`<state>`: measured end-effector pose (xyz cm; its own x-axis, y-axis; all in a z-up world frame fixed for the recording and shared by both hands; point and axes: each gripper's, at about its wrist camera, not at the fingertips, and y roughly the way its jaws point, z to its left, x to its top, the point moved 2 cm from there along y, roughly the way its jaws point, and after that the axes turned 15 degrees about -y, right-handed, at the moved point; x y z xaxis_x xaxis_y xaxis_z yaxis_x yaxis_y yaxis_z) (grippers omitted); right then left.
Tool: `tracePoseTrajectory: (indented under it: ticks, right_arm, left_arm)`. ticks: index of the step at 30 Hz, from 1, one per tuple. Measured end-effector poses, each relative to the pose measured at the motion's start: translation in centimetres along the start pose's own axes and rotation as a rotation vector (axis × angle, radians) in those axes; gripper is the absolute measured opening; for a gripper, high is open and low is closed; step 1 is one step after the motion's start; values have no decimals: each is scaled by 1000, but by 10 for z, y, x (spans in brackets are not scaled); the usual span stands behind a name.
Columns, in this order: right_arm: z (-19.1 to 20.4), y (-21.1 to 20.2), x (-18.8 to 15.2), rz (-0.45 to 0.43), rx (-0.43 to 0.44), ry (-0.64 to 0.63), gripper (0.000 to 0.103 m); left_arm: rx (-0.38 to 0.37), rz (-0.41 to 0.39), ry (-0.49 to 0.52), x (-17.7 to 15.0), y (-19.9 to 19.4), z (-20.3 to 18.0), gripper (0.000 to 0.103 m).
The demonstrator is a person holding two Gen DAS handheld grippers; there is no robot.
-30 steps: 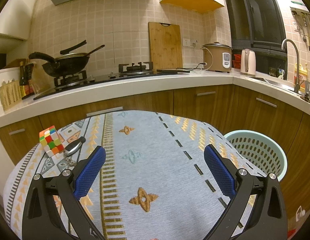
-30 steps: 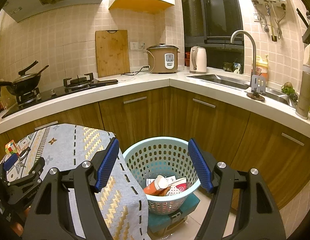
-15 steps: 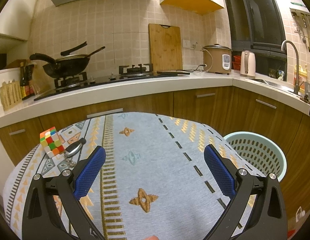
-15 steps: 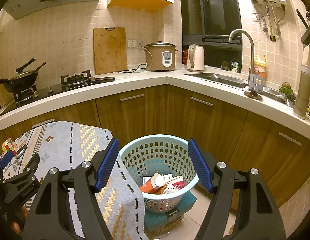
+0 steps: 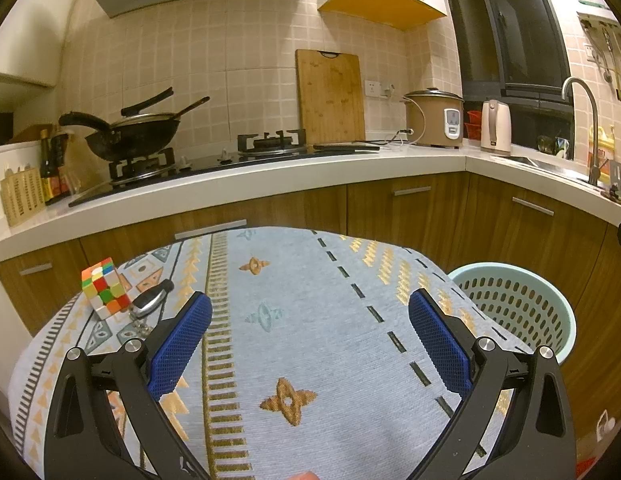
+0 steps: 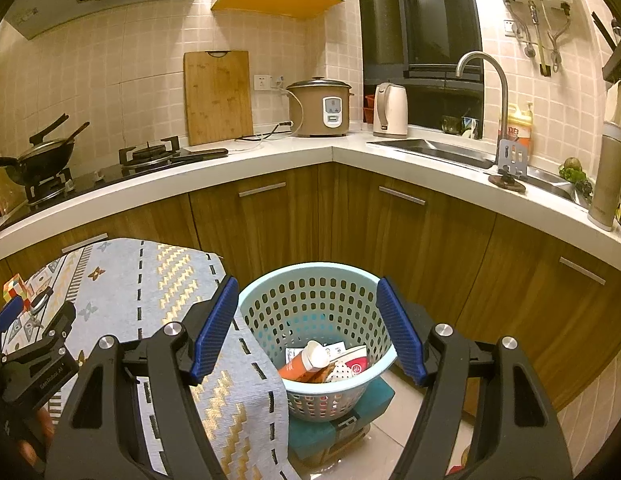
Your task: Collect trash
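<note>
1. Left gripper [image 5: 308, 330] over the cloth-covered surface [image 5: 310, 320], jaws wide, nothing between them.
2. Right gripper [image 6: 306, 326] jaws wide too, empty, above the basket [image 6: 270, 280].
3. Trash (orange tube [image 6: 302, 364], packets) sits in the basket beside the surface.

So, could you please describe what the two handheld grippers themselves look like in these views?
Both look alike. The left gripper and the right gripper each have a matte black, angular frame with triangular cut-outs and silver round bolt heads at the pivots. Their fingers carry long blue pads with a fine mesh texture. Small pale lettering marks the left gripper's black body where it shows in the right wrist view. No cables show.
</note>
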<state>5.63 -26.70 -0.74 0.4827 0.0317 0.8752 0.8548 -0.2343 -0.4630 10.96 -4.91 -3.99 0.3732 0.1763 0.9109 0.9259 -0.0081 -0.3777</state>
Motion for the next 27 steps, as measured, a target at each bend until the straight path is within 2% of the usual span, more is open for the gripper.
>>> tracePoseTrajectory:
  ticks: [27]
  right_arm:
    - [-1,5,-5,15,1,0,68]
  left_arm:
    - [19,-8,4,-1,-2,1,96]
